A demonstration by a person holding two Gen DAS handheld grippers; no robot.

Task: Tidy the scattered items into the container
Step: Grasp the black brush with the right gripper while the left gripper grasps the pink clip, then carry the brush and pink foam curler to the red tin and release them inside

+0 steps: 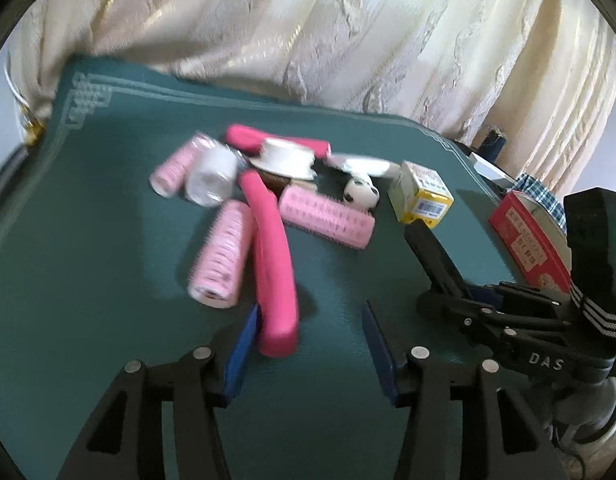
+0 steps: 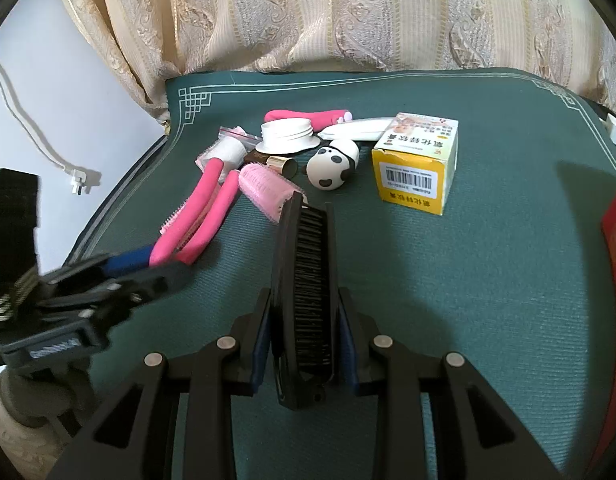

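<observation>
Right wrist view: right gripper (image 2: pixel 304 344) clamps a black brush (image 2: pixel 306 300), long axis pointing away; left gripper (image 1: pixel 308 344) jaws apart beside a pink foam roller (image 1: pixel 274 264).

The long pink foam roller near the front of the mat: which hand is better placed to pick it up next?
Left. The left gripper is open with the pink foam roller's near end between its fingers. The right gripper is already shut on the black brush.

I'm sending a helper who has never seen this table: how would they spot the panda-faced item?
On the green mat, look just left of the yellow box. The panda-faced item lies there on its side, the only white rounded thing with black patches.
</observation>
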